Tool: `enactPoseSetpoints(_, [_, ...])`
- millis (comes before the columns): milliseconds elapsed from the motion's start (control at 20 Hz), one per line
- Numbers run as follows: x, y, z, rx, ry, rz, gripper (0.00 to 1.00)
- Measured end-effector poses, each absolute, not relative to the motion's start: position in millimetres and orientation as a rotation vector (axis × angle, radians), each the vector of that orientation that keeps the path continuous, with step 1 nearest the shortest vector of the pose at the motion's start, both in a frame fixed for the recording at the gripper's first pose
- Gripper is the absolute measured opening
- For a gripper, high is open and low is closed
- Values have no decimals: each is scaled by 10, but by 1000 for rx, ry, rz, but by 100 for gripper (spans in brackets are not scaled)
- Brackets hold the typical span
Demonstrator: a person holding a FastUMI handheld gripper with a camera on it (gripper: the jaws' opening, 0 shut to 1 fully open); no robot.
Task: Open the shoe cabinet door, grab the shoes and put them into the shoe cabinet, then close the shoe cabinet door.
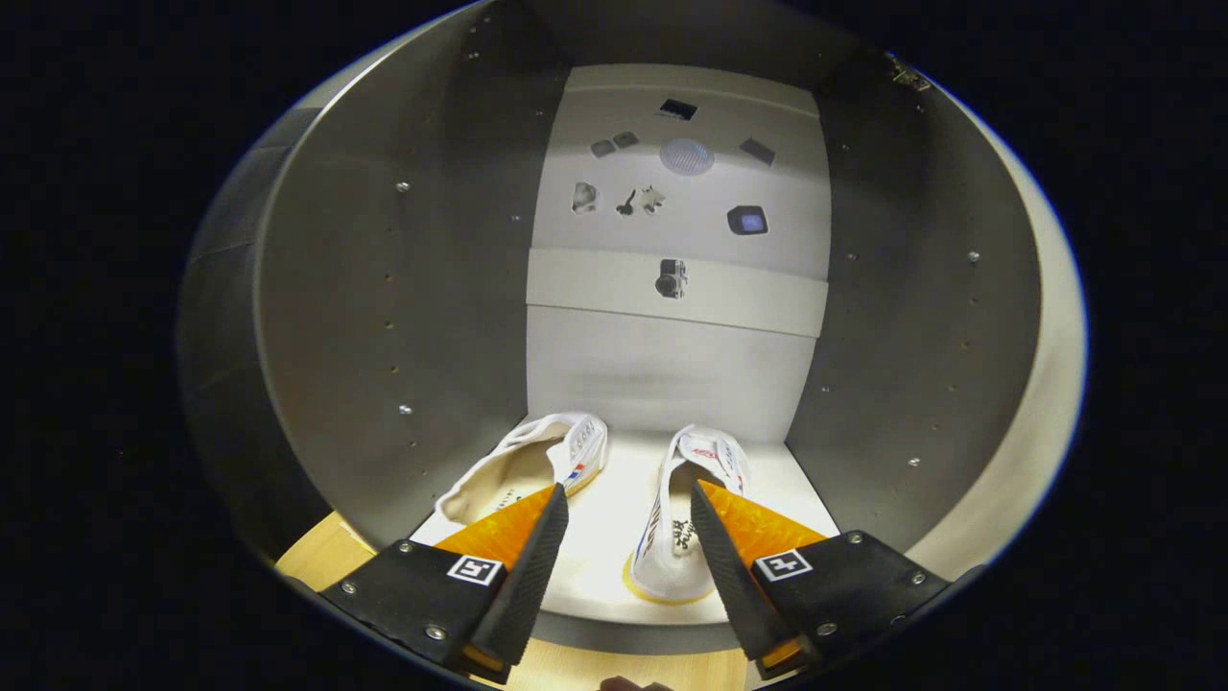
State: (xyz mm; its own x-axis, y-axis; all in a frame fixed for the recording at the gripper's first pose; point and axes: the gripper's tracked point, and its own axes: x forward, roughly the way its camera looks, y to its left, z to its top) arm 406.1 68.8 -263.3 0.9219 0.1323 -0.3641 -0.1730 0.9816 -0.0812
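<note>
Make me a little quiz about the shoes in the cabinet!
1. True or false: both white shoes lie on the cabinet's floor.
2. The gripper fingers are: A) open, holding nothing B) shut on a shoe C) shut on the door.
3. Fill in: the shoe by the right finger lies on its ____.

Key: 1 true. 2 A. 3 side; its toe points toward the back wall.
</note>
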Motion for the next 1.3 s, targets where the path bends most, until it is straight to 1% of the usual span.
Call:
enactPoseSetpoints(150, [3604,687,-2423,-108,331,135,91])
enactPoseSetpoints(250, [3284,690,-2316,-90,322,130,93])
enactPoseSetpoints(400, [2805,617,-2200,-80,325,117,94])
enactPoseSetpoints(650, [1982,544,-2007,-50,330,169,94])
enactPoseSetpoints(850, [1386,386,-1874,-10,324,237,94])
enactPoseSetpoints(1100, [657,-65,-1683,33,309,348,94])
enactPoseSetpoints(1300, [235,-517,-1605,88,290,414,94])
